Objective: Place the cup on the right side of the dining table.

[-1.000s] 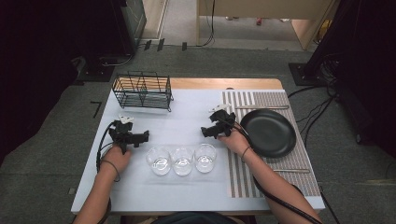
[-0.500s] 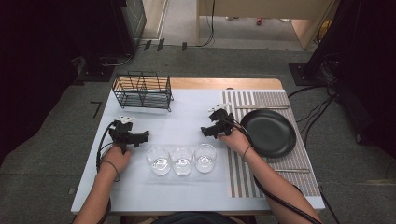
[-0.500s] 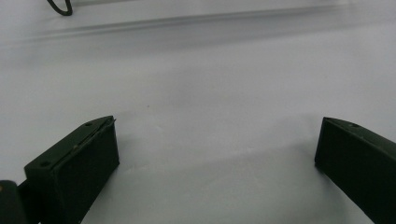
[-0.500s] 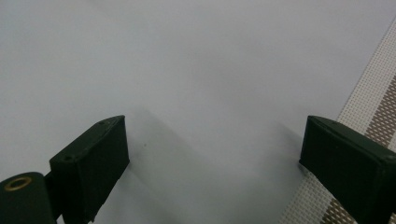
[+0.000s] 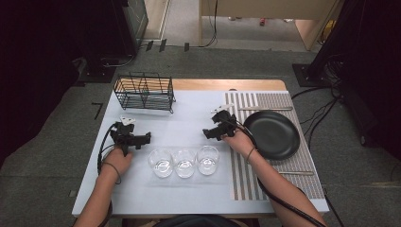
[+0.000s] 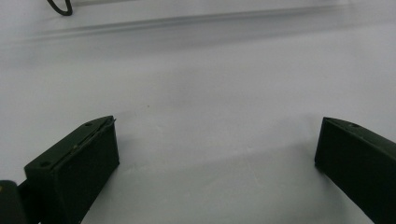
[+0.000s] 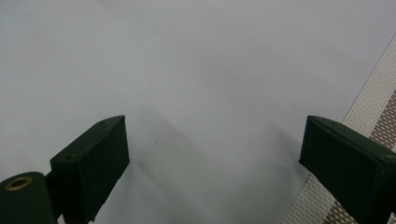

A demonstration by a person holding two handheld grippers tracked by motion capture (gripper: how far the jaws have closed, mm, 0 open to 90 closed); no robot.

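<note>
In the high view, little separates this moment from the frames half a second and one second before: both grippers rest at the same spots on the white table point(image 5: 142, 189), and the three glasses, the rack and the plate lie where they lay. The left gripper point(image 5: 135, 138) sits at the centre left of the frame, held by the person's left hand point(image 5: 118, 160), its jaws pointing toward the frame's right. The right gripper point(image 5: 215, 132) sits just right of centre, held by the right hand point(image 5: 239, 140), its jaws pointing toward the frame's left. Below and between them stands a row of three clear glasses point(image 5: 184, 162), close side by side in the lower middle, apart from both grippers. A black wire rack point(image 5: 144, 92) stands at the upper left of the table. A black plate point(image 5: 272, 135) lies on a striped placemat point(image 5: 246, 179) at the right. No brand, label or writing can be read here.

In the left gripper view, the two black jaws stand wide apart at the bottom corners, released, with bare white tabletop between them. A dark cable loop point(image 6: 60, 7) shows at the top left.

In the right gripper view, the jaws likewise stand wide apart and hold nothing; the placemat edge point(image 7: 373, 107) runs along the right side.
</note>
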